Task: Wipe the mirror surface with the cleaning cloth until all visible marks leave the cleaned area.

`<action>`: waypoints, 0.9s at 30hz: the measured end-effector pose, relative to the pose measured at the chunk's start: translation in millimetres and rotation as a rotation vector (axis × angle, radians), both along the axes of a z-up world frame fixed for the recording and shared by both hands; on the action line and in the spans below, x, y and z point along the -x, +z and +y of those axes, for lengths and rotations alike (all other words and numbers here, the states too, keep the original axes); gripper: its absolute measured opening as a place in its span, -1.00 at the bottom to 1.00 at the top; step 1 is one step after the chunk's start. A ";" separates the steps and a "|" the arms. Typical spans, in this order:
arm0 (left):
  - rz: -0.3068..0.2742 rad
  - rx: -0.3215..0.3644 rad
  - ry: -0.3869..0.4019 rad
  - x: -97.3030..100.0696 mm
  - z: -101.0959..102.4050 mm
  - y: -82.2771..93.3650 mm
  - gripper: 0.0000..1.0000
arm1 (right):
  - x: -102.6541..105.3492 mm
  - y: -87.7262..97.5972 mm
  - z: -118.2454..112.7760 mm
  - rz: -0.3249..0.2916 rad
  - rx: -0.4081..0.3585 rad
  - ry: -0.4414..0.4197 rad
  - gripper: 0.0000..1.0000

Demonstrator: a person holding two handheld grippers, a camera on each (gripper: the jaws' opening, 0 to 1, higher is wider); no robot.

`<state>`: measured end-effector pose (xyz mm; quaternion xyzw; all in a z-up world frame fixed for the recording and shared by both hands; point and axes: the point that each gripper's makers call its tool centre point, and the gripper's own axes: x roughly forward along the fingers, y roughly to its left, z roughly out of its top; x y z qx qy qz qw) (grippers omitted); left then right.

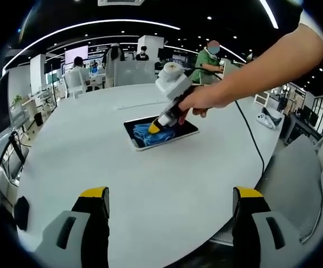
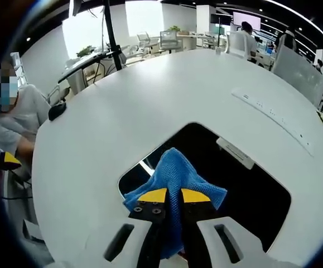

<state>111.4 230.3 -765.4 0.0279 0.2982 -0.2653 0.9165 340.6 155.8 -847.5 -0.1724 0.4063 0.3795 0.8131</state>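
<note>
A dark rectangular mirror (image 1: 186,129) (image 2: 250,184) lies flat on the white round table (image 1: 150,184) (image 2: 150,95). A blue cleaning cloth (image 1: 150,134) (image 2: 175,176) rests bunched on the mirror's near-left part. My right gripper (image 1: 155,127) (image 2: 173,196) is shut on the blue cloth and presses it down on the glass; a person's hand holds it. My left gripper (image 1: 169,204) is open and hangs over the table's near edge, well short of the mirror, with nothing between its jaws.
A black cable (image 1: 253,137) runs from the right gripper across the table. A person in green (image 1: 208,61) sits at the far side. A small black object (image 2: 57,110) lies near the table's edge. Chairs and desks stand around.
</note>
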 end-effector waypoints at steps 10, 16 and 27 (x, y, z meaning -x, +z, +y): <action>-0.003 0.004 -0.001 0.4 -2.2 1.0 0.85 | 1.8 2.6 -15.9 0.002 0.009 -0.027 -0.94; -0.003 0.004 -0.001 0.9 -2.3 2.0 0.85 | 1.3 1.8 -19.4 0.003 0.014 -0.033 -0.94; -0.008 0.004 -0.001 -0.3 -2.4 3.2 0.85 | -5.7 -1.3 -30.3 0.004 0.026 -0.042 -0.94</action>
